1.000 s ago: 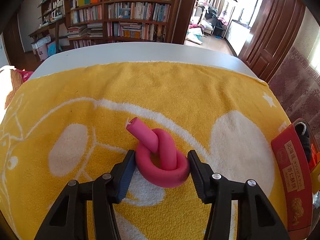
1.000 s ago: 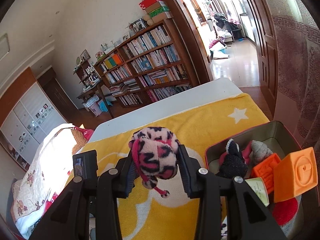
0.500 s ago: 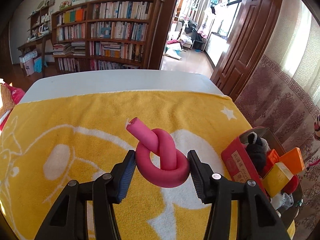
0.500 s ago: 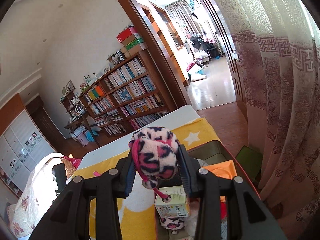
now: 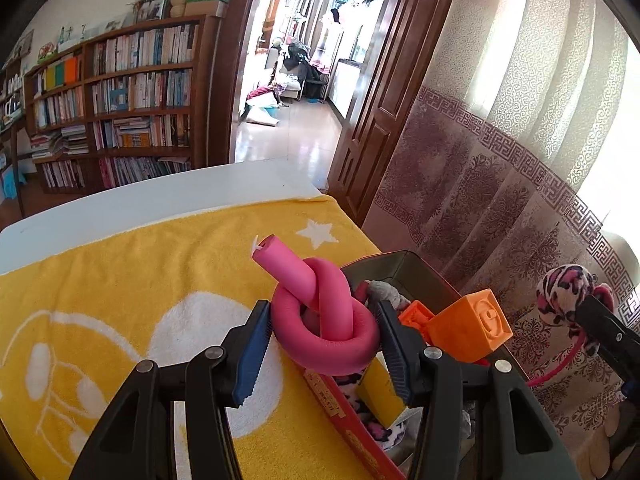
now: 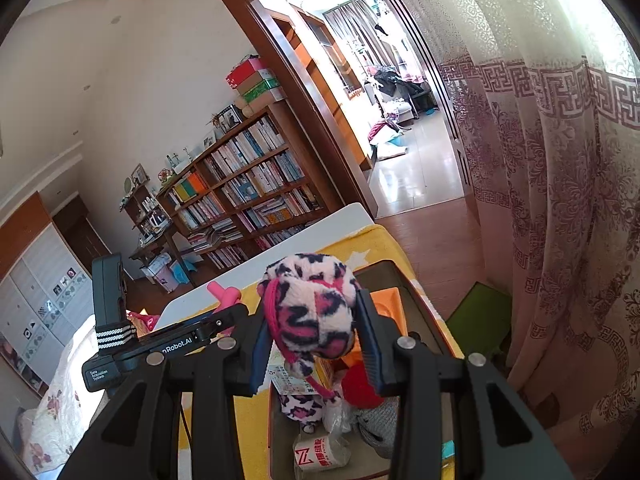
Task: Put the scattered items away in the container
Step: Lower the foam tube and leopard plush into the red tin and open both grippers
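My left gripper [image 5: 322, 338] is shut on a knotted pink foam tube [image 5: 320, 320], held in the air at the near left wall of the red tin container [image 5: 352, 430]. My right gripper [image 6: 312, 340] is shut on a pink, black and white leopard-print plush [image 6: 312, 308], hanging over the container [image 6: 416, 292]. In the left wrist view that plush [image 5: 560, 294] shows at the right, beyond the tin. The left gripper's body [image 6: 168, 344] and the tube's end [image 6: 224, 294] appear at the left of the right wrist view. The tin holds an orange cube [image 5: 470, 330] and several other toys.
A yellow towel with white figures [image 5: 140, 288] covers the white table [image 5: 160, 200]. A patterned curtain [image 5: 500, 200] hangs just right of the tin. A bookshelf [image 5: 120, 112] and an open doorway [image 5: 292, 80] lie beyond the table. A bed [image 6: 48, 412] stands at the left.
Both grippers have carried their loads to the right, over to the tin. The pink tube has risen off the towel and now hangs at the tin's edge; the plush is above the tin's contents.
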Demonstrator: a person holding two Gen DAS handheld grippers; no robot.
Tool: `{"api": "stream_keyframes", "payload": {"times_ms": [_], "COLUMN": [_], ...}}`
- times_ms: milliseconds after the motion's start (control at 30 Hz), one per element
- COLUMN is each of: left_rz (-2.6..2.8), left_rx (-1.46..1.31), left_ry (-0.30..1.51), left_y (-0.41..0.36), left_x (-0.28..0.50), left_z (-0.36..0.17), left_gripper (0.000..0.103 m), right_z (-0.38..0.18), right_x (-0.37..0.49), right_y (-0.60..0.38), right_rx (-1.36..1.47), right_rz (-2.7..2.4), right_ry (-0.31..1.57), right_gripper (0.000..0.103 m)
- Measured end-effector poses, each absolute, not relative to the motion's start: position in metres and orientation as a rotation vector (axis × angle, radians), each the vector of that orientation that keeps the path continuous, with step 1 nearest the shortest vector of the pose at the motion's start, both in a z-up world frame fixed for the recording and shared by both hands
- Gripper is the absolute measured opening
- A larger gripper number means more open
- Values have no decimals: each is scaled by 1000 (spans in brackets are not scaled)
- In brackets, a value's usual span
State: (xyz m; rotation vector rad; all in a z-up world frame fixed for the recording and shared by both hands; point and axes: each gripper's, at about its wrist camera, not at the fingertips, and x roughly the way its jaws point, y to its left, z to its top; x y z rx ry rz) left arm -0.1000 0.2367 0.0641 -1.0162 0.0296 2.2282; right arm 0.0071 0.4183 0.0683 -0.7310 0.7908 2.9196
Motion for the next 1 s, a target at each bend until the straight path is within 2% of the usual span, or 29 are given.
{"api": "stream_keyframes", "payload": {"times_ms": [267,500,600,667,700,733,933,1000], "left_rz": [2175,2132,2113,2106,2107,2112,2135,2153], "left_rx": [-1030,-1078,-1095,-1100,-1098,-1092,-1078,-1074], "left_ry": [93,133,144,142,138,132,102,99], "left_y": [285,304,311,312,312,310,296,290], "left_x": [-102,-104,-106,-106,-106,-105,-102,-99], "left_z": [56,38,35,34,35,37,47,50], "left_gripper": [55,55,57,65,74,76,76,77], "right_z": [51,34,28,27,27,27,31,32], "right_x": [16,13,12,13,16,18,26,28], "right_y": [409,391,388,389,392,394,407,408], "right_rx": [-845,-966,-1004,-1012,-1002,-985,-938,-933], "right_rz": [2953,2953,2942,2940,2938,2935,2909,2907], "right_ry": [699,509,457,468,482,495,530,535], "right_gripper": [42,44,48,57,59,64,66,70]}}
